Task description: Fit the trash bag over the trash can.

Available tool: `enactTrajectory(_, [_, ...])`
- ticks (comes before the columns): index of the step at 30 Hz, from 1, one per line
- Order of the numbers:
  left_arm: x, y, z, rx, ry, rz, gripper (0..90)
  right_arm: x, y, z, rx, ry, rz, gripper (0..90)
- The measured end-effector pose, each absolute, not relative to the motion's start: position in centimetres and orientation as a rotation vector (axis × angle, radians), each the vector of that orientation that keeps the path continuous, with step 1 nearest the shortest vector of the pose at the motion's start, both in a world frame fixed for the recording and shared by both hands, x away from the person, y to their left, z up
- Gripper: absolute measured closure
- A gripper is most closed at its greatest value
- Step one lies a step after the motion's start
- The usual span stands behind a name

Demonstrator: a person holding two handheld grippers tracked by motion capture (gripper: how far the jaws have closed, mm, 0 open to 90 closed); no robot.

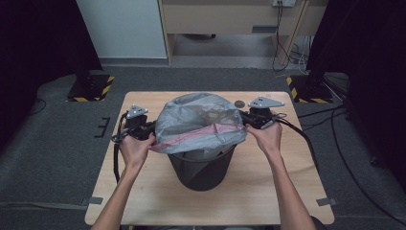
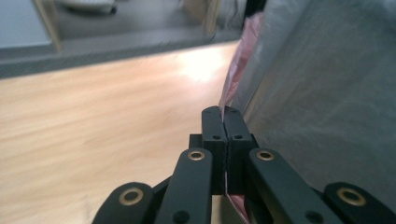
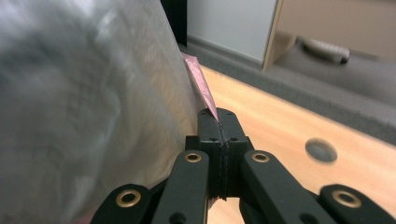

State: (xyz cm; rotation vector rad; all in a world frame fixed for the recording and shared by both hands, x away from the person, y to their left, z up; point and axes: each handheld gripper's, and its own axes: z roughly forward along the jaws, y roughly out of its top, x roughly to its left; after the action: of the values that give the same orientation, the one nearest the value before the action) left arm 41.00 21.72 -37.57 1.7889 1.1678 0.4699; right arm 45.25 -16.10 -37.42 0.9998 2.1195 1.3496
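The grey bag [image 1: 198, 120] with a pink rim [image 1: 191, 139] sits puffed up over the black bin [image 1: 203, 167], in the middle of the table [image 1: 143, 191]. The left gripper [image 1: 148, 129] pinches the pink rim on the bag's left side, jaws pressed tight on it. The right gripper [image 1: 245, 120] pinches the rim on the right side the same way. A small grey disc [image 1: 239, 103] lies near the far edge.

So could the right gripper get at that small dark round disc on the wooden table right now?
Probably not yet: the right gripper is shut on the grey plastic bag's pink edge. The small dark disc lies close beside it on bare table, nothing between.
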Motion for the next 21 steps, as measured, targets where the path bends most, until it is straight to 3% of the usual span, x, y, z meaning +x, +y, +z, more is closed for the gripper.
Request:
enactTrajectory(2, [40.8,22.1,-37.9,1.752,1.128,0.459,88.2,45.1,-16.4,-37.8,1.009,2.089,1.405,88.7])
enactTrajectory(3, [40.6,22.4,-38.1,1.709,1.127,0.468,79.6,44.9,-16.6,-37.8,1.022,2.073,1.43,80.9])
enactTrajectory(4, [40.6,22.4,-38.1,1.709,1.127,0.468,67.0,44.9,-16.6,-37.8,1.022,2.073,1.43,80.9])
enactTrajectory(5, [40.1,23.1,-37.9,1.615,1.117,0.504,64.0,44.8,-17.2,-37.7,1.06,2.033,1.467,69.4])
enactTrajectory(8, [38.9,24.2,-36.9,1.502,1.087,0.57,52.6,44.4,-18.3,-36.8,1.098,1.958,1.523,57.9])
enactTrajectory(14, [35.8,25.2,-34.3,1.396,0.995,0.588,49.7,42.5,-20.7,-34.5,1.075,1.816,1.694,45.3])
enactTrajectory(21, [31.1,23.8,-33.8,1.419,0.86,0.537,46.1,38.7,-20.9,-34.0,0.968,1.826,1.873,41.9])
